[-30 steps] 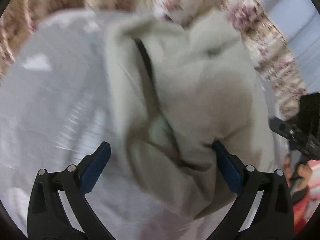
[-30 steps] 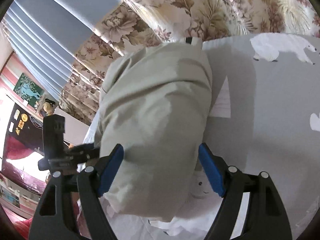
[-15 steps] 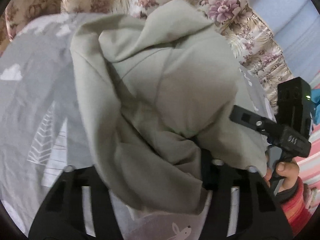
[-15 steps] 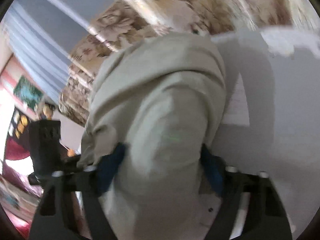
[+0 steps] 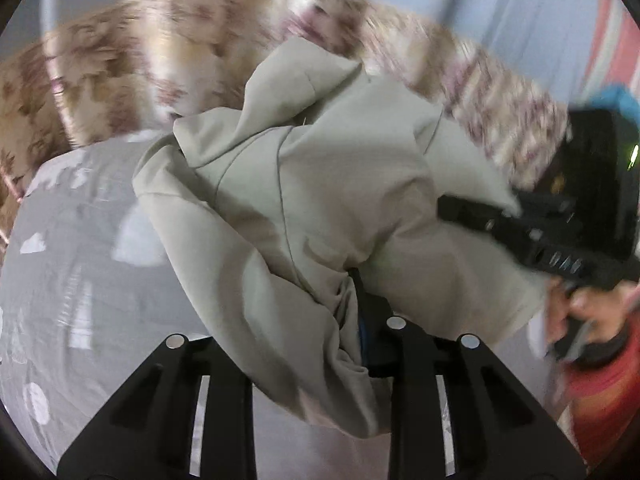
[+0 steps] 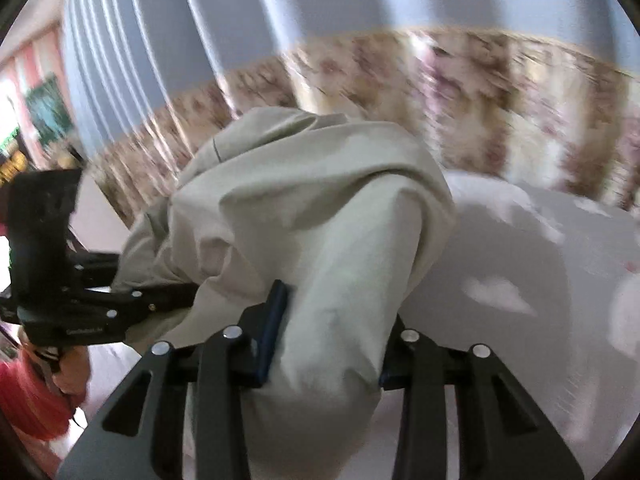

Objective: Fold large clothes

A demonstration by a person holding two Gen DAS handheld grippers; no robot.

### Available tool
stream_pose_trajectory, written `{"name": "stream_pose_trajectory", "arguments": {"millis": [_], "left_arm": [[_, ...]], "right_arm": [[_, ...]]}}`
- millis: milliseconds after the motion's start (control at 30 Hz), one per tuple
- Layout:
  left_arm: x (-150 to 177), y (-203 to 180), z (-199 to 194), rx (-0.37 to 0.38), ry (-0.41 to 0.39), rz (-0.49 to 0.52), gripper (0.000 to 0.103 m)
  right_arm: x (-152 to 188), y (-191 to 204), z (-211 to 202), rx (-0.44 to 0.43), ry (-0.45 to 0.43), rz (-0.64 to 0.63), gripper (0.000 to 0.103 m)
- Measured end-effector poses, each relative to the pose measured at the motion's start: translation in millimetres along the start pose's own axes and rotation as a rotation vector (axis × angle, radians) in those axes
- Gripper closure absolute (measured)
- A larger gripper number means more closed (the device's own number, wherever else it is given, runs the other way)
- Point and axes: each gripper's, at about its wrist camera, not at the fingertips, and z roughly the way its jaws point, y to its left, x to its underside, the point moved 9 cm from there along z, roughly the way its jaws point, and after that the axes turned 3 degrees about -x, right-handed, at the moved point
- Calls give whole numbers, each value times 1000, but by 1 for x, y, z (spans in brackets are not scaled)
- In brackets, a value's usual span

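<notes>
Pale grey-green garment (image 5: 328,200), large, bunched and lifted off a grey printed bed sheet (image 5: 80,260), draped over both tools so that most of its shape, its sleeves and its lower edge are hidden or cut off by the frame; left gripper (image 5: 320,344), black-framed, jaws having just been closing with a thick fold of the garment between them, clamped on that fold, the pads almost wholly buried in cloth with only a sliver of blue showing on its right-hand finger; right gripper (image 6: 324,320), jaws likewise having just been closing, clamped on a rolled bulk of the same garment (image 6: 320,208), one blue pad (image 6: 274,332) visible on its left-hand finger pressed into the cloth, the other pad covered; garment rises ahead of and above each gripper's fingertips, hood-like peak at the far end; each tool shows in the other's view off to one side, partly behind cloth, with a hand (image 5: 576,312) in a red striped sleeve (image 5: 604,392) around a handle, blurred; floral bed covering (image 6: 480,112) beyond the garment, smeared by motion, pattern hard to read; blue pleated curtain (image 6: 160,60) behind; sheet's white prints blurred, shapes not told
</notes>
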Motion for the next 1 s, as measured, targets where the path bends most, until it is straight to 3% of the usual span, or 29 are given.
{"name": "stream_pose_trajectory", "arguments": {"millis": [100, 167, 267, 333, 500, 733, 900, 1000], "left_arm": [[32, -25, 50, -23, 99, 44, 72], [35, -32, 57, -94, 56, 87, 70], [35, -30, 54, -94, 64, 56, 64], [35, -23, 52, -117, 64, 37, 44], [46, 1, 27, -200, 42, -32, 8], [66, 18, -31, -332, 19, -49, 3], [73, 30, -74, -460, -44, -106, 3], [77, 35, -106, -532, -115, -141, 3]], "right_arm": [[34, -28, 9, 105, 107, -22, 64], [46, -39, 13, 125, 104, -33, 63], [43, -46, 13, 134, 111, -24, 53], [41, -43, 14, 160, 105, -62, 50], [50, -36, -13, 173, 79, -47, 39], [58, -19, -95, 246, -45, -31, 14], [72, -4, -136, 333, -134, 25, 11], [82, -1, -154, 371, -206, 114, 2]]}}
